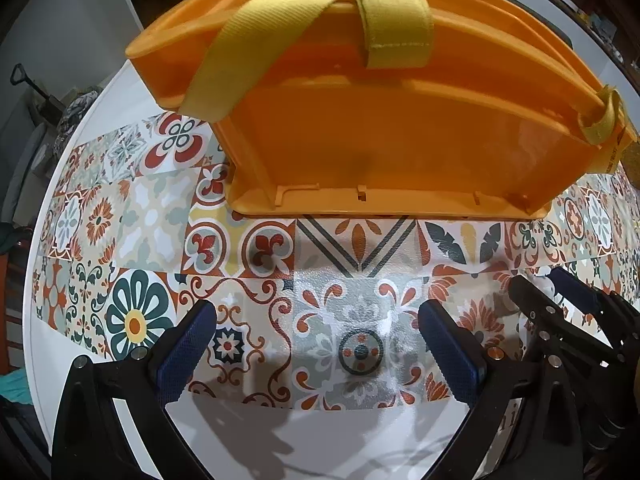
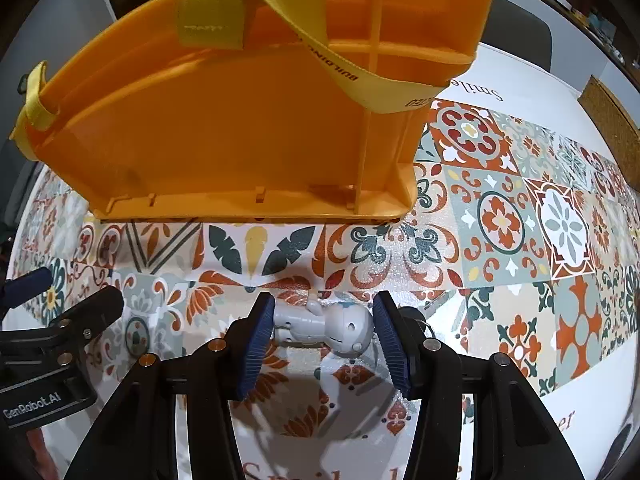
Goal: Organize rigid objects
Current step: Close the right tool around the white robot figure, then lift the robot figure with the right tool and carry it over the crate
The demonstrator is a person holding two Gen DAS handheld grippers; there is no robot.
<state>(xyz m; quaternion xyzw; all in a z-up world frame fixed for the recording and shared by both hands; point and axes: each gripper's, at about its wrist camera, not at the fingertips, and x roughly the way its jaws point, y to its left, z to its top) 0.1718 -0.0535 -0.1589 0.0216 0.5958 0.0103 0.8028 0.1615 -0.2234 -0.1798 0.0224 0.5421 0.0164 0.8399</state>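
An orange plastic tote (image 1: 380, 120) with yellow webbing straps (image 1: 256, 44) stands on the patterned tablecloth ahead of both grippers; it also shows in the right wrist view (image 2: 224, 132). My right gripper (image 2: 324, 332) is shut on a small grey-white toy figure (image 2: 324, 326), held sideways between the blue pads just above the cloth, short of the tote. My left gripper (image 1: 316, 344) is open and empty over the cloth, left of the right gripper (image 1: 560, 296).
The table (image 2: 520, 80) is white with a tiled-pattern runner (image 2: 560, 220). A brown cork-like board (image 2: 612, 120) lies at the far right edge. A dark chair back (image 2: 516, 28) stands behind the tote.
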